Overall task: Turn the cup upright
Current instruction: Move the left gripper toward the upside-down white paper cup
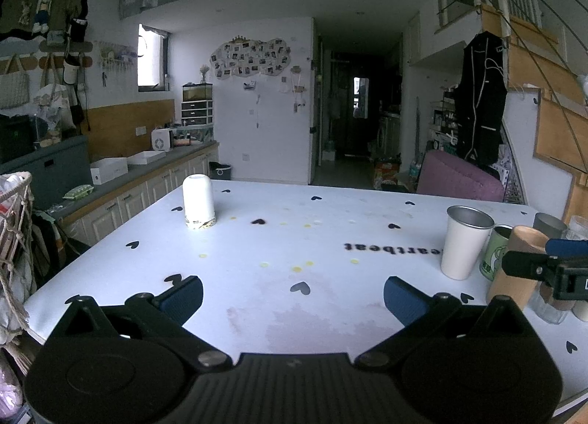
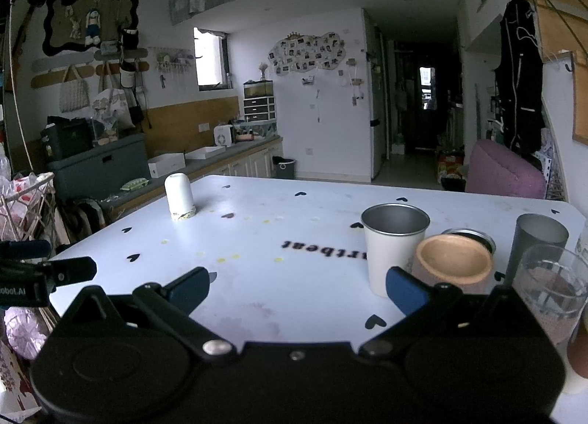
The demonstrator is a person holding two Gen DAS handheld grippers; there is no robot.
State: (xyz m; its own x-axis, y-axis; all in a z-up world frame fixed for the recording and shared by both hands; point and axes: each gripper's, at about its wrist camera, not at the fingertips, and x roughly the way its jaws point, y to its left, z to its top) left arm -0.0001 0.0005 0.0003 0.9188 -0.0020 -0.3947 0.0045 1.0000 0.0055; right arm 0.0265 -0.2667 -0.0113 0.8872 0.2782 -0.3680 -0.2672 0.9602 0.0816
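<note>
A white cup [image 1: 198, 201] stands upside down on the white table [image 1: 279, 247], at the far left; it also shows in the right wrist view [image 2: 179, 197]. My left gripper [image 1: 293, 298] is open and empty, low over the table's near edge, well short of the cup. My right gripper [image 2: 298, 290] is open and empty, beside the group of upright cups. The right gripper's tip [image 1: 544, 268] shows at the right edge of the left wrist view.
Several upright cups stand at the right: a white steel-rimmed cup [image 2: 393, 247], a wooden cup [image 2: 454, 264], a green mug [image 1: 496, 251], a grey cup [image 2: 538, 240] and a clear glass [image 2: 551, 288]. A rope basket [image 1: 14, 211] stands left of the table.
</note>
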